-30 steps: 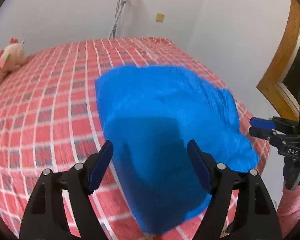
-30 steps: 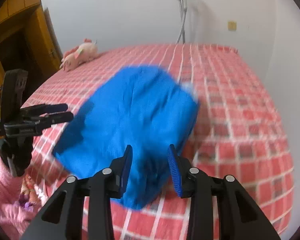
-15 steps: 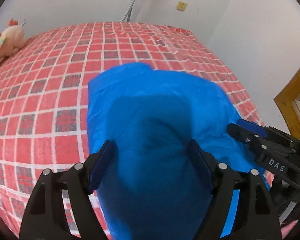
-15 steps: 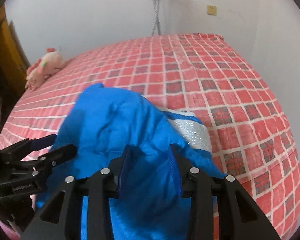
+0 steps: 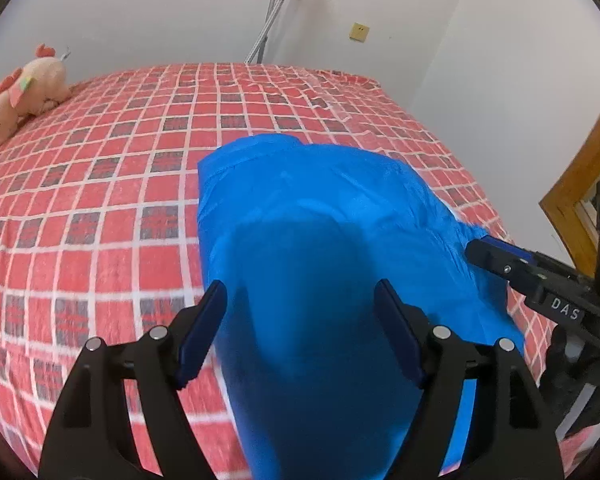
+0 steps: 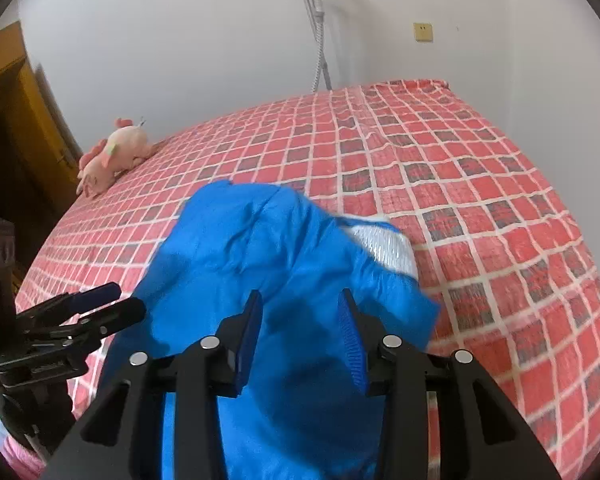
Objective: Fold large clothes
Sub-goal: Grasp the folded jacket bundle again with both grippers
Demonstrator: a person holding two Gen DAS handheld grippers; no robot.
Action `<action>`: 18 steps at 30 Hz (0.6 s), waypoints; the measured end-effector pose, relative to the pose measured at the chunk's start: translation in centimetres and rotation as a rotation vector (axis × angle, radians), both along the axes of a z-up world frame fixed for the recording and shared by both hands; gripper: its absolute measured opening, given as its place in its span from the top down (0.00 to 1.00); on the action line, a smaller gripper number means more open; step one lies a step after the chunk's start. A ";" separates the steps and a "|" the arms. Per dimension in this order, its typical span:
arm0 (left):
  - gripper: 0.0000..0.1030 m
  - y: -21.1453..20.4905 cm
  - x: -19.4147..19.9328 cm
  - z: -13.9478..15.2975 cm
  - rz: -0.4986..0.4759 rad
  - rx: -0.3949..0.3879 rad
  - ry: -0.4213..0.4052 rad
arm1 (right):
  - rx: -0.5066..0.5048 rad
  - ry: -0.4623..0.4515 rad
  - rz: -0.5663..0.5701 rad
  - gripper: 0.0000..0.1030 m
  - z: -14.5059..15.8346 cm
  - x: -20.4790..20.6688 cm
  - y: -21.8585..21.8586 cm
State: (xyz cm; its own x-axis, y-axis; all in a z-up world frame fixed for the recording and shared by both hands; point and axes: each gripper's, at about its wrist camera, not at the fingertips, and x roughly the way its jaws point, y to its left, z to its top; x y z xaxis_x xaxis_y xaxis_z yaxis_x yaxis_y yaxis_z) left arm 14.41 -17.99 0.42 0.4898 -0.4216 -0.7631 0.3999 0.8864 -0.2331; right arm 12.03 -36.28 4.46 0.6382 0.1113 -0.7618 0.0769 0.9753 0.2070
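1. Blue garment [image 5: 324,240] fills the lower centre of both views; it lies bunched on the near part of the bed [image 5: 100,184], partly over the near edge.
2. Left gripper [image 5: 300,332], at the bottom of its own view, has its jaws spread wide above the cloth and pinches nothing.
3. Right gripper [image 6: 300,332] has its jaws apart, less widely. The cloth shows between them, but whether they touch it I cannot tell.
4. A second ago the garment was blurred in motion; now it is sharper and seems settled, and both cameras have come closer over it. I judge that it was only just put down, still not flat, so spreading comes before any fold.
5. Only the right wrist view shows a white-grey lining or panel [image 6: 384,244], right of centre.
6. Far, at the left of both views, a pink plush toy [image 5: 24,92] lies well apart from the garment.
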 end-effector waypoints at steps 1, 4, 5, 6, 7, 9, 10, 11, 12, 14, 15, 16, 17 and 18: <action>0.28 0.1 -0.6 -0.1 0.001 0.004 -0.007 | -0.013 0.001 0.003 0.62 0.0 -0.5 0.3; 0.28 0.1 -1.9 -0.4 0.000 0.031 -0.034 | -0.052 0.002 0.010 0.62 -0.4 -2.0 1.1; 0.27 0.1 -2.3 -0.6 0.001 0.039 -0.046 | -0.069 -0.001 0.010 0.62 -0.6 -2.4 1.3; 0.27 0.0 -2.4 -0.8 -0.001 0.045 -0.054 | -0.079 -0.002 0.006 0.62 -0.8 -2.6 1.2; 0.27 -0.1 -2.5 -1.0 -0.004 0.050 -0.058 | -0.087 -0.002 -0.001 0.61 -1.1 -2.7 1.2; 0.25 -0.2 -2.4 -1.5 -0.009 0.058 -0.058 | -0.080 0.001 -0.003 0.59 -2.1 -2.9 1.0; 0.25 -0.1 -2.3 -1.9 -0.011 0.057 -0.053 | -0.068 0.002 -0.005 0.58 -2.6 -2.8 0.7; 0.25 -0.1 -2.2 -2.2 -0.015 0.054 -0.046 | -0.056 0.001 -0.005 0.58 -3.0 -2.8 0.5; 0.24 -0.1 -2.2 -2.5 -0.018 0.054 -0.044 | -0.046 -0.003 -0.005 0.57 -3.5 -2.8 0.4; 0.23 -0.1 -2.1 -2.8 -0.024 0.060 -0.049 | -0.037 -0.015 -0.008 0.56 -4.1 -3.0 0.2; 0.23 -0.1 -2.1 -2.9 -0.026 0.063 -0.050 | -0.040 -0.020 -0.008 0.56 -4.3 -3.1 0.3; 0.23 -0.2 -2.1 -3.0 -0.027 0.065 -0.050 | -0.043 -0.026 -0.010 0.56 -4.5 -3.2 0.3; 0.23 -0.2 -2.1 -3.1 -0.028 0.067 -0.052 | -0.047 -0.035 -0.014 0.55 -4.8 -3.4 0.4; 0.23 -0.3 -2.2 -3.2 -0.028 0.071 -0.056 | -0.049 -0.040 -0.016 0.55 -4.9 -3.5 0.4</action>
State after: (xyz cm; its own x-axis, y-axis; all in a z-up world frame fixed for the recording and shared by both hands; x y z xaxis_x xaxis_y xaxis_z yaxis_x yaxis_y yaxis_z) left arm 12.23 -18.25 -2.79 0.5215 -0.3819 -0.7630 0.4356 0.8881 -0.1468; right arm 8.58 -35.88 -0.43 0.6698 0.0645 -0.7398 0.0850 0.9830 0.1627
